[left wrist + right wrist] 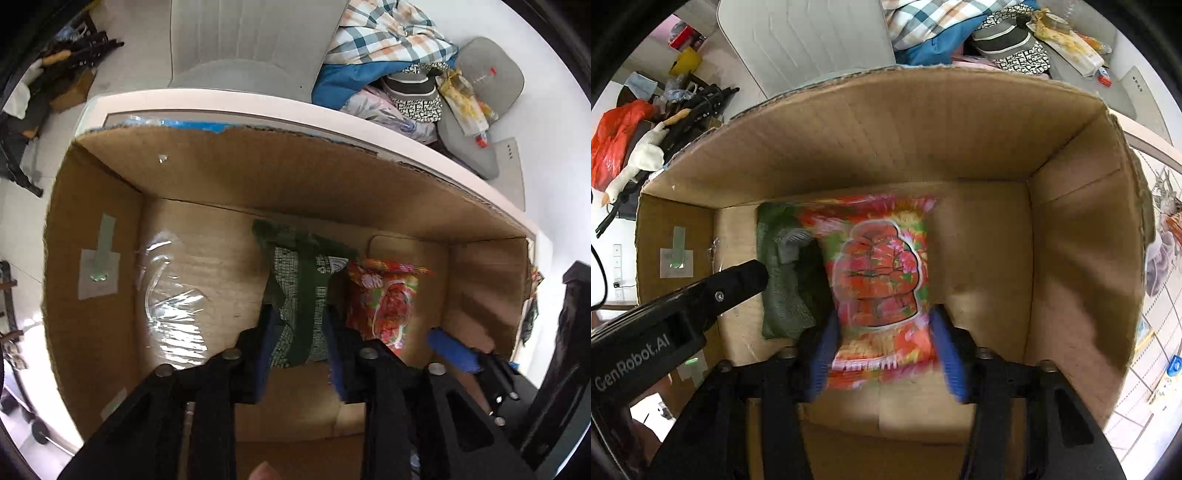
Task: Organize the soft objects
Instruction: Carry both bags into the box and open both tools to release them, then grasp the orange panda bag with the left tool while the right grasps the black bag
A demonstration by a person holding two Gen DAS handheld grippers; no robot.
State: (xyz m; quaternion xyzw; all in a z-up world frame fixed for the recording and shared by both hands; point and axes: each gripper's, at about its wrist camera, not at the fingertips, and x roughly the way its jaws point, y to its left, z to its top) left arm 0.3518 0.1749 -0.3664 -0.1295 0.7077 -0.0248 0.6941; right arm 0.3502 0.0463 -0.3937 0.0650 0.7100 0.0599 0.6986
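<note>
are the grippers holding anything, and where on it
Left gripper: its jaws flank the near end of the green cloth, but a grip cannot be told. Right gripper: open, jaws either side of the red packet, which is blurred.

Hidden, cropped and blurred areas

Red floral packet (882, 280) smeared by motion, print unreadable; near end of green packet (301, 295) covered by left gripper (301, 321) fingers; right gripper (884, 332) fingertips blurred; cardboard box (886, 147) near wall hidden behind gripper bodies.

2 soft packs (881, 273) (783, 291) side by side in the box (923, 140)
</note>
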